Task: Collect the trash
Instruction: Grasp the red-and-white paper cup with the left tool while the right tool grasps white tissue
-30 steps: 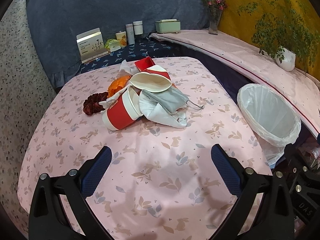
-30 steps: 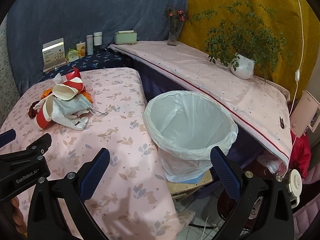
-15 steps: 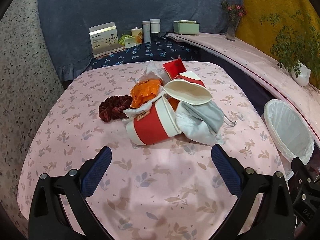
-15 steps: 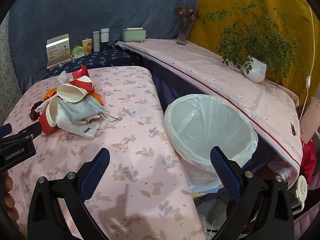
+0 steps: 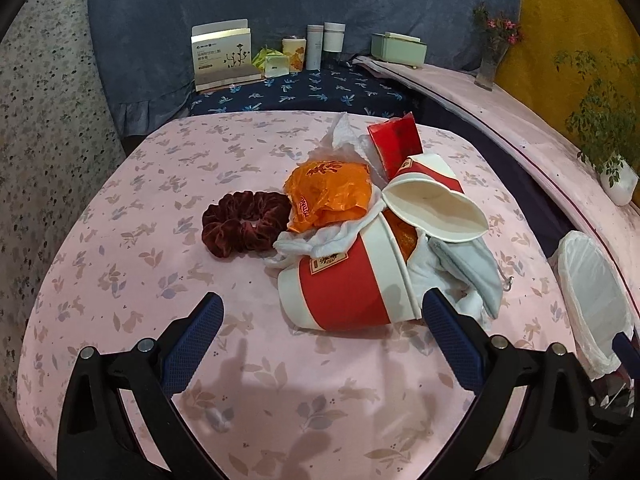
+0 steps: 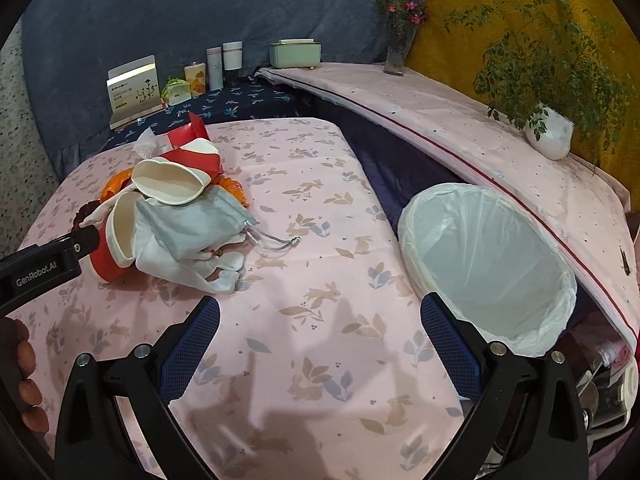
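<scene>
A pile of trash lies on the pink table [image 5: 120, 240]: a red and white paper cup [image 5: 348, 284] on its side, a second squashed cup [image 5: 434, 204], an orange wrapper [image 5: 328, 192], a red packet [image 5: 394, 146], white tissue [image 5: 344, 132], a grey pouch [image 5: 468, 268] and a white glove [image 6: 188, 264]. My left gripper [image 5: 322, 340] is open, just in front of the lying cup. My right gripper [image 6: 320, 340] is open and empty over the table, between the pile [image 6: 176, 216] and the white-lined bin [image 6: 488, 268]. The bin also shows in the left wrist view [image 5: 596, 296].
A dark red scrunchie [image 5: 244, 224] lies left of the pile. A card box [image 5: 224, 56], bottles [image 5: 324, 44] and a green box [image 5: 398, 48] stand at the back. A long pink shelf [image 6: 460, 128] holds a potted plant [image 6: 548, 132] and a flower vase [image 6: 398, 48].
My left gripper has moved forward and left toward the lying cup, so the pile looks larger. My right gripper has shifted left, bringing more of the table into view. Both stay open.
</scene>
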`<state>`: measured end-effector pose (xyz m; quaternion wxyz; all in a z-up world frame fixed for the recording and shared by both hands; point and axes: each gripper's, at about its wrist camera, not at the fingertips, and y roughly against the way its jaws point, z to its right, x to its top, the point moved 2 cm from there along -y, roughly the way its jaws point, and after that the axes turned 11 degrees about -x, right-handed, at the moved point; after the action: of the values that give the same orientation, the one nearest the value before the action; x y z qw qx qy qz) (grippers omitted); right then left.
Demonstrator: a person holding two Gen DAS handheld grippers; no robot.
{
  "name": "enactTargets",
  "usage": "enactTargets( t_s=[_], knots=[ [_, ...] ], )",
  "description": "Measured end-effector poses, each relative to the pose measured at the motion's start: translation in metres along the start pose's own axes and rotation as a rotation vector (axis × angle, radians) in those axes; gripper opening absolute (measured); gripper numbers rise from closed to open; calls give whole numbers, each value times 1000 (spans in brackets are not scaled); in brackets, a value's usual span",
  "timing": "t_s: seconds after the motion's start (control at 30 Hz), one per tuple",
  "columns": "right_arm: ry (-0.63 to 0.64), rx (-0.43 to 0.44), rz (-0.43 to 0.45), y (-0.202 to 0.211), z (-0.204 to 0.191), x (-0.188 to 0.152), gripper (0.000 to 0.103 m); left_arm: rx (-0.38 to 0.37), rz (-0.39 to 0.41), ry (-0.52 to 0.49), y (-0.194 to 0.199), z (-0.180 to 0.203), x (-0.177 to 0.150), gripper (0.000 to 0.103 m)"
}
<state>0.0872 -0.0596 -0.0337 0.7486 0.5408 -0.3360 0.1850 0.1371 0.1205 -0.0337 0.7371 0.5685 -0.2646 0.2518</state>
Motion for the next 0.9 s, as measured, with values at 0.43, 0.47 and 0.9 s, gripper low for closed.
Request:
enactTargets(
  t_s=[0.43,0.47,0.9],
  knots=[
    [24,65,-27,-21,-36,5,96,-42,-85,40,-47,-12,13,87],
    [25,72,-29,-22,-39,5,96,-58,-94,47,-48,-13,12,82],
    [67,209,-82,-40,-84,0,67,-143,-45,-10,-31,-7,19,34]
  ],
)
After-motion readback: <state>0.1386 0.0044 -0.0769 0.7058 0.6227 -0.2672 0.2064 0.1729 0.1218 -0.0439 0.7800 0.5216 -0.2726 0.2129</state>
